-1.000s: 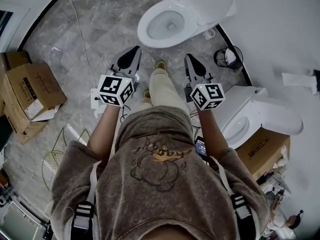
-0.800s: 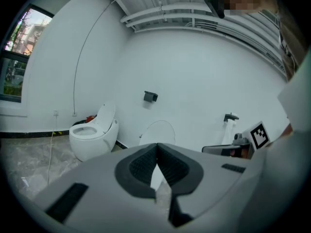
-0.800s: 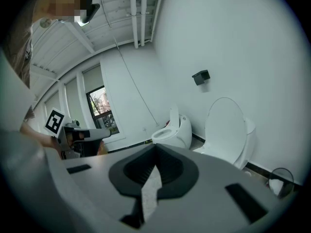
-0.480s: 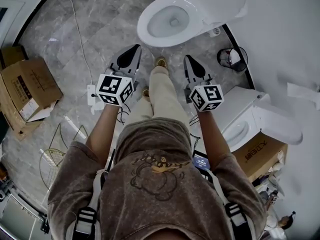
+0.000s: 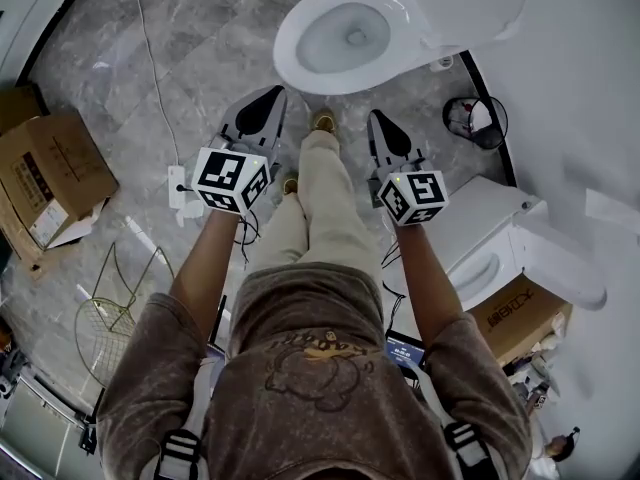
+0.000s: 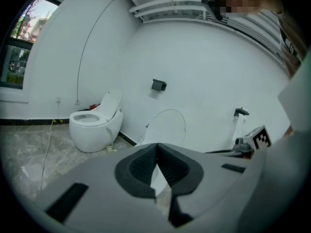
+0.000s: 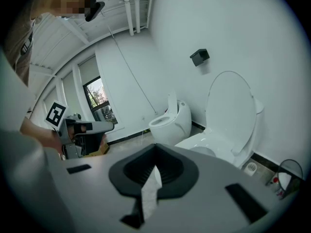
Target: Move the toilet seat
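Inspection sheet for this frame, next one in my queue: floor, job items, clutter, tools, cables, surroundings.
Surface: grey marble-look tiled floor, bare in front of the toilet.
Job's things: white ceramic toilet ahead, lid upright; the seat ring cannot be told apart from it.
Clutter: brown cardboard boxes, wire rack, black wire bin, second white toilet at right.
Grippers: left tool and right tool both shut, empty, short of the toilet.
Cables: thin white cable running across the floor to a white power strip.
Surroundings: white walls, window.
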`<state>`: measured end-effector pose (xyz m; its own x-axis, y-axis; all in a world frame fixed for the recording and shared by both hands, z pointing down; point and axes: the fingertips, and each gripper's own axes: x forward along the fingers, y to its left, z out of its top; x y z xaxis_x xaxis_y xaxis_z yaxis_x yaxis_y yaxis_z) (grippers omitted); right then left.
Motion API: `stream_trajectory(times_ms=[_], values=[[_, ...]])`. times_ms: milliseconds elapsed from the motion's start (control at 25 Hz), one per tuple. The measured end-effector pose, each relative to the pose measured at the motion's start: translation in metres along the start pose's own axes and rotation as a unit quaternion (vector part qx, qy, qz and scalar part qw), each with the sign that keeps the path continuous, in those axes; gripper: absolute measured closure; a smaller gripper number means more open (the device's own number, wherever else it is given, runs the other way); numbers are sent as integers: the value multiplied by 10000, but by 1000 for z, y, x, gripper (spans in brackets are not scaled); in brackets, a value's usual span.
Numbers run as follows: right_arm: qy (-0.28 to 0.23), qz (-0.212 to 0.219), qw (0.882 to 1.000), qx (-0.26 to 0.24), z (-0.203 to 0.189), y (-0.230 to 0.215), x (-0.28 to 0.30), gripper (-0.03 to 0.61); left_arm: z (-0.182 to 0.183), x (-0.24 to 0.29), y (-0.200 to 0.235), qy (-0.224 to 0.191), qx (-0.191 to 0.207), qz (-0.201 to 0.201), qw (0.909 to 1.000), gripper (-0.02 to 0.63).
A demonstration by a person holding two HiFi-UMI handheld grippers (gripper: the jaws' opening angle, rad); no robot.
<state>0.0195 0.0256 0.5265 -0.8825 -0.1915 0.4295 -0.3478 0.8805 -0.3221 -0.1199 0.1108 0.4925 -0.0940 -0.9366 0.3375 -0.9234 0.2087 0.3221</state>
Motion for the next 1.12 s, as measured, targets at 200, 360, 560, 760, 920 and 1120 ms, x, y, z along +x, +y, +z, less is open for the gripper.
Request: stream_trajectory(times_ms=[200, 360, 560, 760, 920, 1120], values=[[68, 93, 9999, 12, -16, -5, 22, 578, -21, 11, 18, 73, -65, 130, 9999, 604], [135, 111, 9998, 33, -29, -15, 37, 578, -39, 20, 28, 171, -87, 179, 9997, 604], [237, 85, 9997, 70, -49, -30, 50, 578, -62, 34, 34, 273, -110, 176, 9994, 604], [292, 103, 9994, 142, -65, -40, 61, 578, -84, 49, 36, 395, -22, 93, 9992, 604], [316, 132, 9992, 197, -80, -49, 66, 578, -97, 59, 35, 393, -101, 3, 9992, 604], [264, -25, 9991, 322, -95, -63, 72, 578, -111, 63, 38, 497, -100, -52, 9987, 604]])
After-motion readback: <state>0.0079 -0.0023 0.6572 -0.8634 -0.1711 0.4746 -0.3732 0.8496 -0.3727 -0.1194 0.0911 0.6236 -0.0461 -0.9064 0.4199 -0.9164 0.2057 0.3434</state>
